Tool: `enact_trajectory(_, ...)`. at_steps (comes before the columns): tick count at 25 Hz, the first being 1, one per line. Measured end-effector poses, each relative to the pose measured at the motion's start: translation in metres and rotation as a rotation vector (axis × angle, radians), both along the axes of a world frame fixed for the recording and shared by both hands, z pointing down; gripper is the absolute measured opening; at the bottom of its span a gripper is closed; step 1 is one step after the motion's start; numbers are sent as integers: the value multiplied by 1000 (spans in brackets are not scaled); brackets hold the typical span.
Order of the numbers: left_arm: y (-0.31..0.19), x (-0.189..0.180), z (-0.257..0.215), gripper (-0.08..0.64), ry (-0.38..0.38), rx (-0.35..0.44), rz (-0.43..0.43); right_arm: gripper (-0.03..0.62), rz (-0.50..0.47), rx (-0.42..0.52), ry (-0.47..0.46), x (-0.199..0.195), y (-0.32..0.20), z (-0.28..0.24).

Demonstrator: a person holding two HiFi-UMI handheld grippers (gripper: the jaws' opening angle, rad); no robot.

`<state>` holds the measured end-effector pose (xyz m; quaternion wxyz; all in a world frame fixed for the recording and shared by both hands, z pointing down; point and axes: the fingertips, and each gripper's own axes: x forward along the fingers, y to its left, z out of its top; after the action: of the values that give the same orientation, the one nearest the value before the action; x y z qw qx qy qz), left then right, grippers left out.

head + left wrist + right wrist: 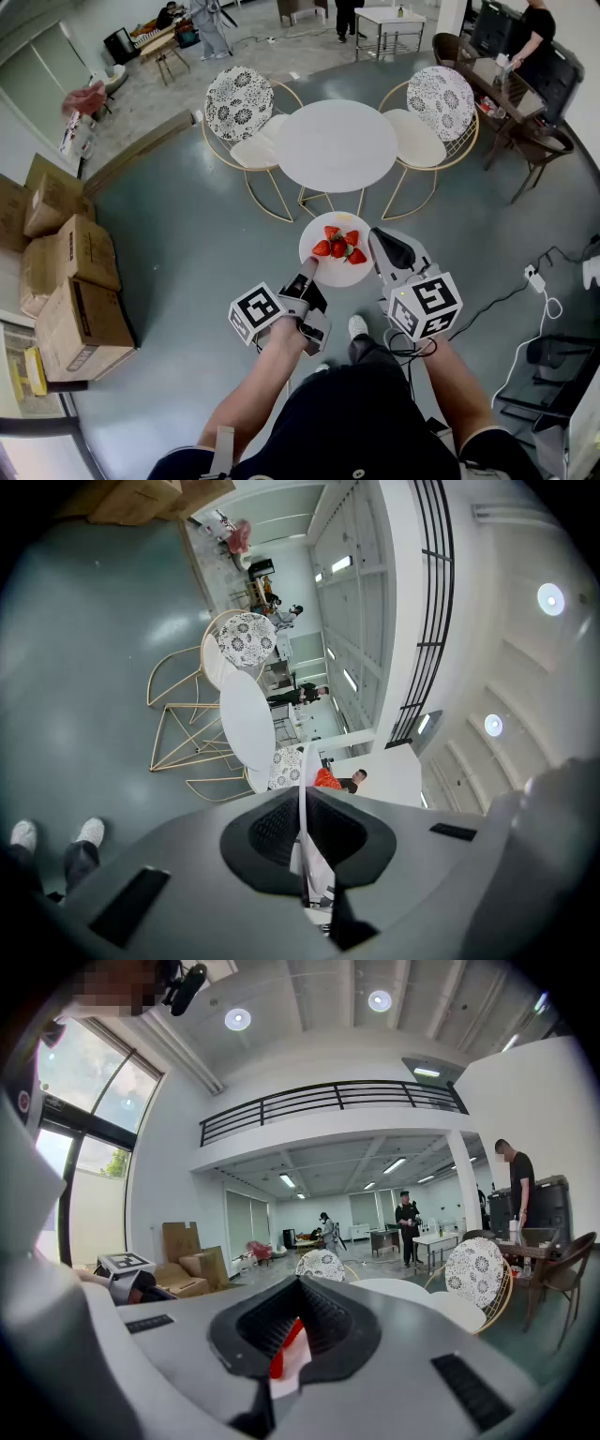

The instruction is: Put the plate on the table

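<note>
Nearest to the camera are the person's two forearms [272, 375], which reach forward and each carry one gripper. The left gripper [310, 270] has its jaws almost pressed together. Between them stands the thin left rim of the plate [334, 270], which its own view shows edge-on. The right gripper [378, 244] pinches the opposite rim in the same way: in its view a piece of white rim with some red behind it sits between the pads.

So the plate hangs in the air between the two grippers, about level, above the grey floor [187, 244] and not over any furniture. On it lie some strawberries [339, 244].

The round white table [337, 145] lies straight ahead of the plate, on the side away from the person, and well apart from it. One patterned chair [239, 103] stands at its left and another [441, 94] at its right, so the near edge of the table is free.

The plate is round and has no long axis to mind. Both hands are about equally near to the table, so I judge that the carry must go forward with both grippers together and the plate kept flat, otherwise the fruit could roll off.
</note>
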<state>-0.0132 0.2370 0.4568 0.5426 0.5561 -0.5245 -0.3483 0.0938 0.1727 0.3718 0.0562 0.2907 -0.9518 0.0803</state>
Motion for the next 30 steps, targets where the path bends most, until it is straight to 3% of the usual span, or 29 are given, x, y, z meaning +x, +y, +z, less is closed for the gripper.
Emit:
enact_trajectory(16,-16,0,4,14,-10,-2,-9,5,-24,-27,-13,-3,-16,4)
enact_trajectory(30,-77,-2,-4,14,-24,6,-99,5,-148,27,11,-13,-75,-7)
